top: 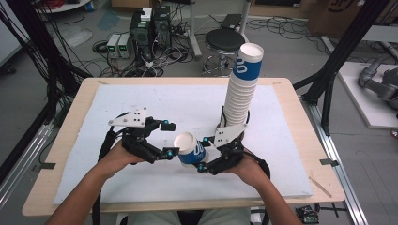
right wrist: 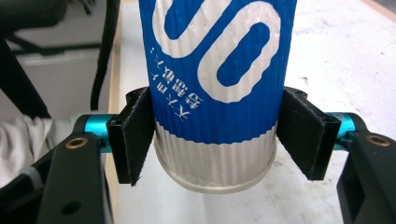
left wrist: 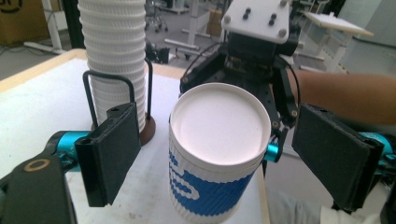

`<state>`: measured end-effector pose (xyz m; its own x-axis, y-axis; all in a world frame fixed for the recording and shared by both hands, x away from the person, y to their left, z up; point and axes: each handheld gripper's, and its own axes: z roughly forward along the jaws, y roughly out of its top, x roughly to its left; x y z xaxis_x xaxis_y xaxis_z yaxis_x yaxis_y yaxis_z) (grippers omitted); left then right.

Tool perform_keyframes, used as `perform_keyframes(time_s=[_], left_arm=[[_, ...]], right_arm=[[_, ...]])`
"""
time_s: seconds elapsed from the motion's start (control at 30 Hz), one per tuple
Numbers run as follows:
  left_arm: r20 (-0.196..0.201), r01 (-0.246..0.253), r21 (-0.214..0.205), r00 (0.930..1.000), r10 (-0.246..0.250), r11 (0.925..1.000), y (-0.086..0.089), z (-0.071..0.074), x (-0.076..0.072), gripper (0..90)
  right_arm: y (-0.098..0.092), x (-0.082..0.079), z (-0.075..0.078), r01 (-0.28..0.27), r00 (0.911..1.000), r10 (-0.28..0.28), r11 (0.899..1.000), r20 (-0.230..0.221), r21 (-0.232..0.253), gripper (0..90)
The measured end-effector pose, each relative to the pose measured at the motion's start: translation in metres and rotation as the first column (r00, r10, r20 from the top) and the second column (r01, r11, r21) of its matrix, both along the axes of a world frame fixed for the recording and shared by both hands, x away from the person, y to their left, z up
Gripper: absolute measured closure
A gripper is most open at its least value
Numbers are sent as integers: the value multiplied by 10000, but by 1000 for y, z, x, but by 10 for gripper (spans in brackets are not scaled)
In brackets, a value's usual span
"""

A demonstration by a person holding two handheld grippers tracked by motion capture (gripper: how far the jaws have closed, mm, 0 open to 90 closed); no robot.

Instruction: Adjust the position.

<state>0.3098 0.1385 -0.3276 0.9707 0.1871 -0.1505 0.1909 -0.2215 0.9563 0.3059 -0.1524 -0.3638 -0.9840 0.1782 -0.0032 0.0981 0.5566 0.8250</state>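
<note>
Progress, high view: one blue-and-white paper cup [top: 191, 149] is off the tall cup stack [top: 241, 91] and held on its side above the white mat [top: 141, 105], between the two hands. The right gripper [top: 205, 153] has the cup near its base end; the left gripper [top: 168, 138] sits at the cup's mouth end with its jaws spread, one above and one just beside the rim. Judgement: the separating step looks done — what is left is a handover or a set-down, and many cups remain nested on the stack. Room: the mat is bare to the left and toward the person; the stack stands just behind the right hand, so a lift or a swing backward risks brushing it. The table's front edge is near the forearms.

Left gripper view: the cup's open mouth [left wrist: 219, 126] faces this camera, between the two black pads [left wrist: 114, 149] but apart from both — gaps show on either side, so this gripper is open and holds nothing. The stack on its wire holder [left wrist: 116, 65] stands behind and to the left, well clear of the pads. The right gripper [left wrist: 261, 51] shows behind the cup.

Right gripper view: both pads [right wrist: 137, 140] press the ribbed cup wall [right wrist: 219, 84] near its bottom rim, clamped on the cup. The table edge [right wrist: 114, 93] runs down the left, with floor beyond.
</note>
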Motion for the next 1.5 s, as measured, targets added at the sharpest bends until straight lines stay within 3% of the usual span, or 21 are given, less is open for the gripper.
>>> perform_keyframes(time_s=[0.17, 0.43, 0.6, 0.9, 1.27, 1.37, 1.5], left_arm=[[-71, 162, 376, 9998, -160, 9992, 1, 1, -1, 153], [-75, 231, 892, 9997, -225, 9957, 1, 3, 1, 153], [-181, 437, 1277, 9990, -417, 9909, -4, 2, 2, 154], [-261, 710, 1783, 9974, -674, 9814, -13, -1, 5, 167], [-375, 1171, 2427, 9931, -1113, 9630, -19, -6, 8, 293], [-339, 1265, 2632, 9920, -1218, 9564, -19, -8, 8, 300], [-145, 1244, 2584, 9921, -1250, 9580, -18, -10, 6, 307]], right_arm=[[5, 3, 11, -174, 9997, 189, 9958, 160, -895, 315], [12, 6, 21, -481, 9982, 537, 9833, 274, -1756, 314], [18, 7, 28, -647, 9971, 724, 9688, 237, -2392, 314], [32, 8, 38, -903, 9945, 1034, 9316, 184, -3521, 313], [42, 6, 42, -1100, 9906, 1345, 8879, 236, -4467, 313], [43, 5, 41, -1119, 9900, 1388, 8813, 250, -4591, 313], [42, 4, 41, -1152, 9877, 1509, 8778, 402, -4650, 310]])
